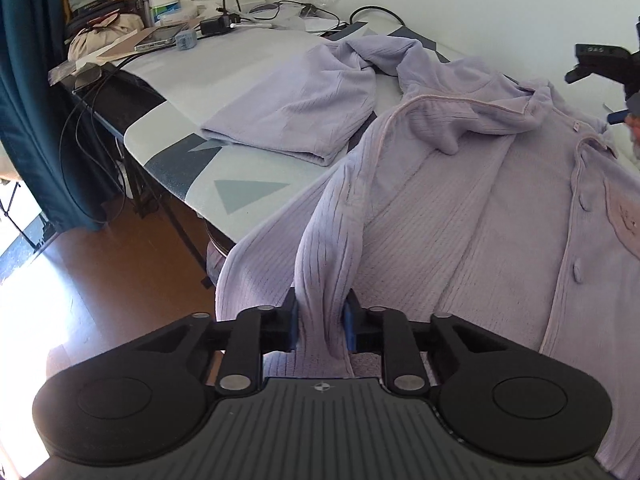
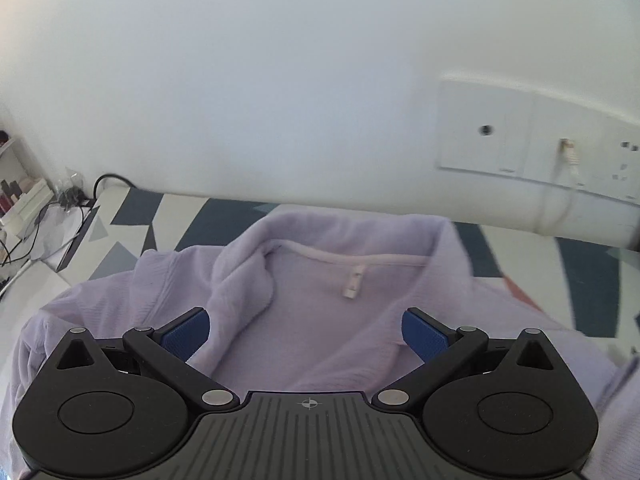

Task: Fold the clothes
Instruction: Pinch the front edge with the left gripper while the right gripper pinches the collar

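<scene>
Lilac shirt fold pinched in left tool; right tool wide, seemingly above collar.

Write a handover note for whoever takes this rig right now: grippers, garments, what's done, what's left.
Left gripper: jaws shut on a bunched sleeve of the lilac button-up top.
Right gripper: jaws open, hovering over the collar, holding nothing.
Top lies open-side up on the patterned table, unfolded.
A second lilac garment lies beyond it, only loosely laid.
Left: fold the sleeve in, then the body.
</scene>
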A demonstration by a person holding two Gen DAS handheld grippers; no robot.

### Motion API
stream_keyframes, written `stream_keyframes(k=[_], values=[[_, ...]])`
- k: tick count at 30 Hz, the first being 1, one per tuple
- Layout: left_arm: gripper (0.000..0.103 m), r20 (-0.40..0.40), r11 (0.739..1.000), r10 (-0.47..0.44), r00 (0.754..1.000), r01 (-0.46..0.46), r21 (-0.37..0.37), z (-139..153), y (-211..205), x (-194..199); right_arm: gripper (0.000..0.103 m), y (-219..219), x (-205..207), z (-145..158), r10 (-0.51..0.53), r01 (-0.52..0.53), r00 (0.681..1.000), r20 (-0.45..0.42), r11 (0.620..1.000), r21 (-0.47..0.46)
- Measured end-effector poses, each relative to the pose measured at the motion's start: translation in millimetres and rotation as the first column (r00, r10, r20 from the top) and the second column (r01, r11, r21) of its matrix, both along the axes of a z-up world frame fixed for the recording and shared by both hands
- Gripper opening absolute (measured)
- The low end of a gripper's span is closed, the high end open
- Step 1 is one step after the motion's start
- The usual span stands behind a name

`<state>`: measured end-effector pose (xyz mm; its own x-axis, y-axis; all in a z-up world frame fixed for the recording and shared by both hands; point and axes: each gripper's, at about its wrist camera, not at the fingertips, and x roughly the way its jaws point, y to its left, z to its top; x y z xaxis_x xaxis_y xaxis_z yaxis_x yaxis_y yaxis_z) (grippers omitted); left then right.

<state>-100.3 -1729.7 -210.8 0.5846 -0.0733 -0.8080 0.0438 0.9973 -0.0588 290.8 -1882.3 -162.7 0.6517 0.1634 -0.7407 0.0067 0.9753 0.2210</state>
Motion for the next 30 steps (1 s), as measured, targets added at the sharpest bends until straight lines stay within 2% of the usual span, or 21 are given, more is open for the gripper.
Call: stream_keyframes(k=[1, 4, 7, 8, 9, 12, 15, 16, 17, 18, 20, 27, 30], values=[[0.018, -0.002, 1.000, 0.019, 1.000, -0.019, -0.018, 2, 1, -1, 0.102, 11, 11, -9, 0.008, -0.008, 1.000, -0.006, 1.000, 0.005], [0.017, 0.013, 0.999, 0.045, 0.999, -0.045, -0.025, 12, 2, -9, 0.078, 37, 38, -31, 0.024, -0.023, 0.999, -0.038, 1.000, 0.014], [0.016, 0.040, 1.000, 0.027, 0.999, -0.027, 0.008, 25, 2, -19, 0.040, 48, 56, -46, 0.055, -0.052, 0.993, -0.101, 0.998, 0.030], [0.016, 0.044, 1.000, 0.019, 0.999, -0.019, 0.013, 29, 2, -22, 0.019, 46, 57, -47, 0.074, -0.070, 0.990, -0.117, 0.997, 0.038], [0.016, 0.044, 1.000, 0.007, 0.999, -0.008, 0.017, 33, 3, -25, 0.017, 43, 58, -47, 0.090, -0.085, 0.988, -0.127, 0.995, 0.045], [0.017, 0.030, 0.998, -0.056, 0.998, 0.055, 0.024, 37, 3, -32, 0.018, 23, 51, -33, 0.106, -0.101, 0.991, -0.080, 0.993, 0.062], [0.020, -0.017, 0.991, -0.132, 0.991, 0.132, 0.033, 29, -3, -38, 0.023, -4, 47, -25, 0.106, -0.102, 0.990, -0.088, 0.994, 0.049], [0.021, -0.032, 0.988, -0.149, 0.988, 0.150, 0.045, 24, -7, -41, 0.028, -10, 46, -25, 0.100, -0.098, 0.990, -0.101, 0.995, 0.027], [0.021, -0.041, 0.985, -0.161, 0.986, 0.164, 0.055, 20, -10, -42, 0.046, -15, 45, -24, 0.098, -0.098, 0.990, -0.105, 0.995, 0.006], [0.021, -0.050, 0.982, -0.174, 0.984, 0.177, 0.064, 16, -14, -44, 0.054, -18, 42, -23, 0.094, -0.096, 0.991, -0.095, 0.995, -0.013], [0.021, -0.051, 0.981, -0.175, 0.983, 0.178, 0.076, 13, -17, -45, 0.060, -20, 35, -18, 0.098, -0.102, 0.993, -0.070, 0.993, -0.052], [0.023, -0.036, 0.980, -0.177, 0.983, 0.180, 0.090, 9, -18, -50, 0.063, 8, 8, 4, 0.174, -0.166, 0.984, 0.027, 0.968, -0.190], [0.024, -0.024, 0.981, -0.175, 0.984, 0.177, 0.077, 10, -15, -53, 0.063, 16, 3, 4, 0.222, -0.218, 0.975, 0.008, 0.961, -0.169]])
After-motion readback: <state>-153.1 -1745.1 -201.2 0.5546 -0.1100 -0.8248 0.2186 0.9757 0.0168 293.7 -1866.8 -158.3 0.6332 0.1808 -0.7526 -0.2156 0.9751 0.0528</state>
